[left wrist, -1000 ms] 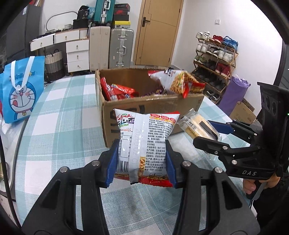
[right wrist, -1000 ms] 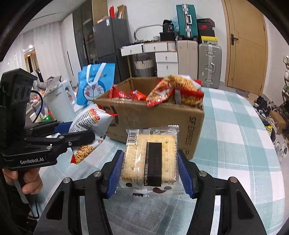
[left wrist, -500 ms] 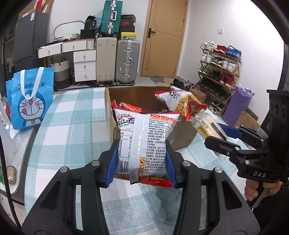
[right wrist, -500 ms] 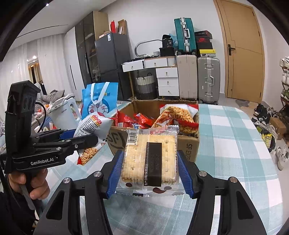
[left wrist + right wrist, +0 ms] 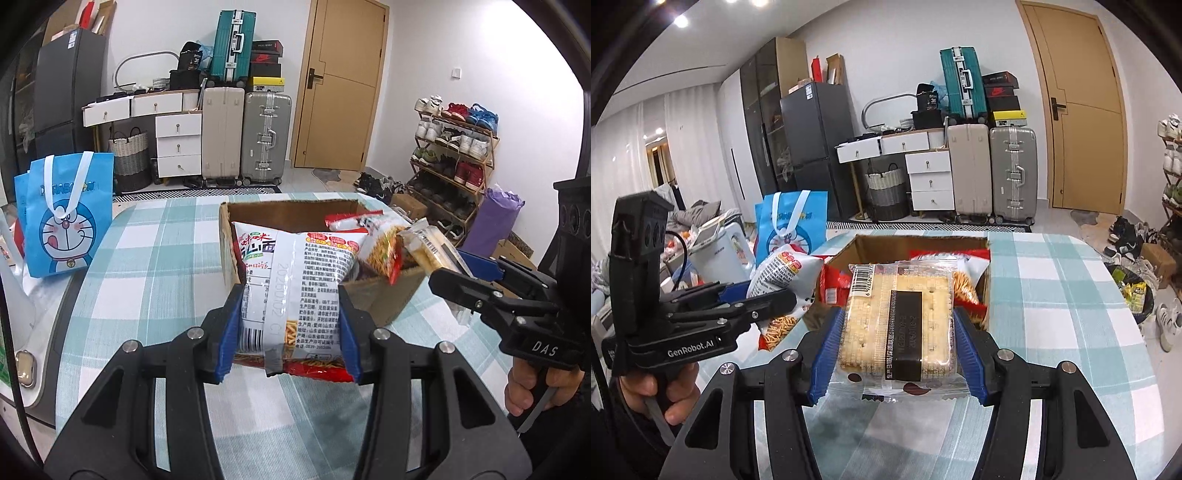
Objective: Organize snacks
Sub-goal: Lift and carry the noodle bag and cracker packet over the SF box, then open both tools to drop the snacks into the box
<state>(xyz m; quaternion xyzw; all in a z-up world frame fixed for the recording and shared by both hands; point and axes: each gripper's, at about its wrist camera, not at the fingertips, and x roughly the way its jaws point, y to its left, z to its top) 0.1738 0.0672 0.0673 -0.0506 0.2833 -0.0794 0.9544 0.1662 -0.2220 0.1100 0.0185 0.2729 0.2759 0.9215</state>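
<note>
Left gripper (image 5: pixel 290 328) is clamping a noodle-snack bag (image 5: pixel 295 288) and right gripper (image 5: pixel 897 354) is clamping a cracker packet (image 5: pixel 899 325), both hanging before the snack-filled cardboard box (image 5: pixel 384 295) at 12 o'clock, a blue "DORAEMON" bag (image 5: pixel 64 218) standing at 10 o'clock on the checked tablecloth (image 5: pixel 159 258), handles reading "DAS" and "GenRobot.AI".

A: What is the noodle bag (image 5: pixel 295 291) made of?
B: Glossy, crinkled plastic film.
A: And the box (image 5: pixel 384 299)?
B: Matt brown cardboard, on a desk (image 5: pixel 155 258) covered in checked cloth.
</note>
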